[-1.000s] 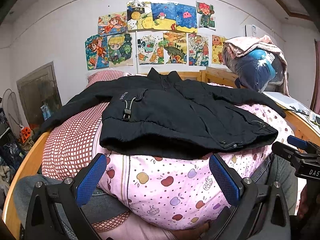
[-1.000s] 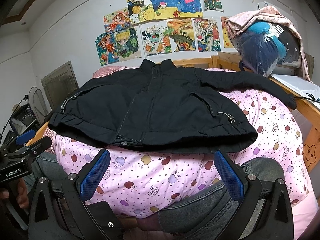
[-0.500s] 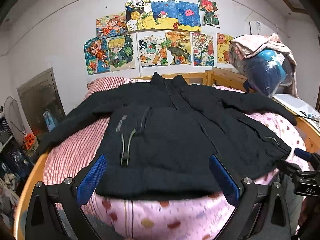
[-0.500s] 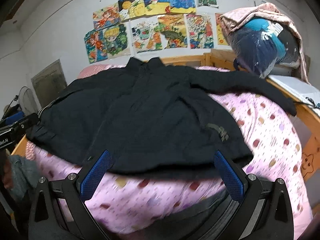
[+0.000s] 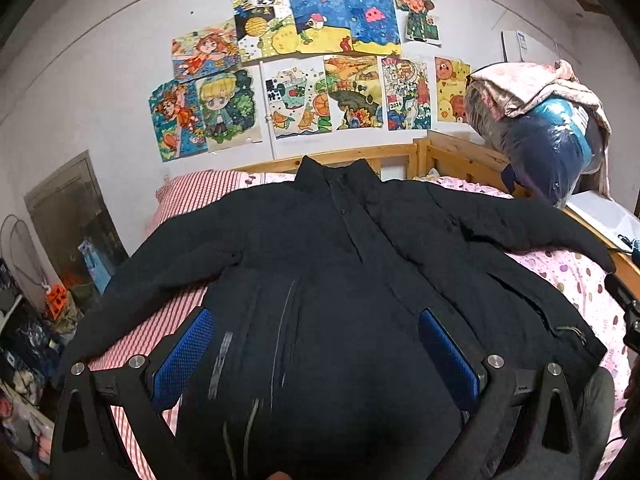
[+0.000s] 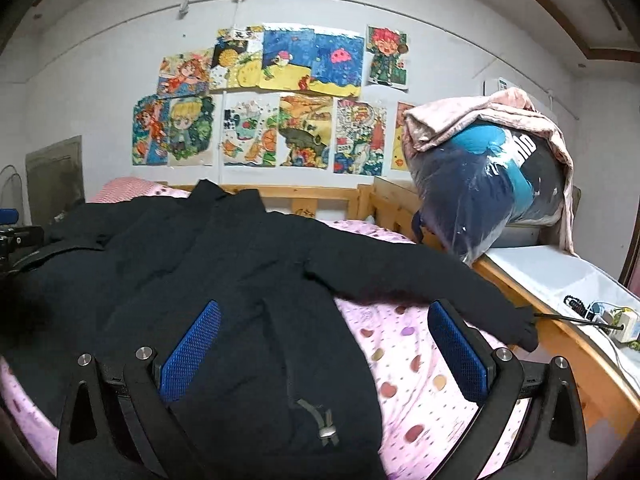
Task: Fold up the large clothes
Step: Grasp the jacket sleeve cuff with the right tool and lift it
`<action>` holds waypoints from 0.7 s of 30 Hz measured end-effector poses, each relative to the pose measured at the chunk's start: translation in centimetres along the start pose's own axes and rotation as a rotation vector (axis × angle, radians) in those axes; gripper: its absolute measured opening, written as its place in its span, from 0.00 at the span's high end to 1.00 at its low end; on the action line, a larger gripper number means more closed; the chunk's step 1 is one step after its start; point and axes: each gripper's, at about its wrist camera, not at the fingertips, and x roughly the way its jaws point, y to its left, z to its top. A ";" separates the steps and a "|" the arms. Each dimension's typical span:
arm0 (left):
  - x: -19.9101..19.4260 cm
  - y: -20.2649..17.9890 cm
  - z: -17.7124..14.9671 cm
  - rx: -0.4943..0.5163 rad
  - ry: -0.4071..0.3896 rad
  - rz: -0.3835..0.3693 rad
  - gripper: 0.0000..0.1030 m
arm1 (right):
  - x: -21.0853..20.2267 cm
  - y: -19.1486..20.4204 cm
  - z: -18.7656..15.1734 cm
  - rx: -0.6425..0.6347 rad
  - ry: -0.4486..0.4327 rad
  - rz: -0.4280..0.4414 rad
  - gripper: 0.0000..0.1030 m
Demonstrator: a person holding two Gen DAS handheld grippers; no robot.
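While both my grippers hang over the black jacket [image 5: 340, 280] with nothing in them, plenty could slip from here. It lies front up and spread flat on the pink dotted quilt [image 6: 412, 352], collar toward the wooden headboard [image 5: 392, 156], sleeves thrown out to either side. My left gripper [image 5: 316, 356] is spread wide over the lower front, its blue pads clear of the cloth as far as I can tell; my right gripper [image 6: 324, 356] is just as wide, one finger over the hem and the other over bare quilt.

I judge the padded cloth thick and slick, so a shallow pinch may catch only the top layer and drag the front askew. The right sleeve [image 6: 440, 292] reaches the bed's edge near a black cable [image 6: 576, 319]; a careless sweep could snag it. If I bite too deep, the quilt comes up too.
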 end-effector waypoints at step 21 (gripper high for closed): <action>17.5 -10.8 10.6 0.079 0.155 -0.293 0.00 | 14.5 -16.0 -6.9 0.639 0.258 -0.143 0.01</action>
